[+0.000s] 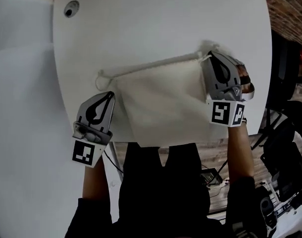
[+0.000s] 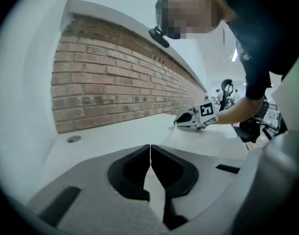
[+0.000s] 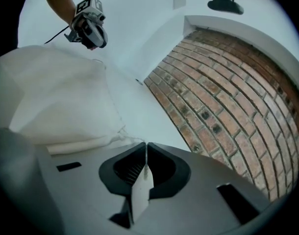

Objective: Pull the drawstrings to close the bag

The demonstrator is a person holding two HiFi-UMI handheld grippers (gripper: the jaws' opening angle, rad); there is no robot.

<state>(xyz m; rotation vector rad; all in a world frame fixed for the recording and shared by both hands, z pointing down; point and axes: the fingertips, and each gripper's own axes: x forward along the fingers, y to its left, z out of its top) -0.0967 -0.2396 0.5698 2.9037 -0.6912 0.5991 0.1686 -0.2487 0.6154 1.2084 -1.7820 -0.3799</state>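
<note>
We see a broad white tabletop (image 1: 166,24) with rounded corners, and a red brick wall (image 3: 228,97) running behind its far edge. A flat, cream-coloured cloth drawstring bag (image 1: 161,98) lies on the tabletop towards its near edge. The bag's hemmed mouth faces away from us and slants up to the right.

The right gripper (image 1: 210,56), grey with a black-and-white marker cube, sits at the bag's upper right corner. Its jaws are pressed together on the thin white drawstring (image 3: 125,137), which comes out of that corner and runs straight in between the pads.

The left gripper (image 1: 111,94), of the same build, is just beside the bag's left edge and points at its upper left corner. Its jaws are closed tight with nothing between them, and we cannot tell whether its tips touch the cloth.

At the bag's upper left corner a short knotted cord end (image 1: 100,78) lies on the tabletop, near the left gripper but apart from it. A small round grey grommet (image 1: 71,8) is set in the tabletop's far left corner, well apart from the bag.
</note>
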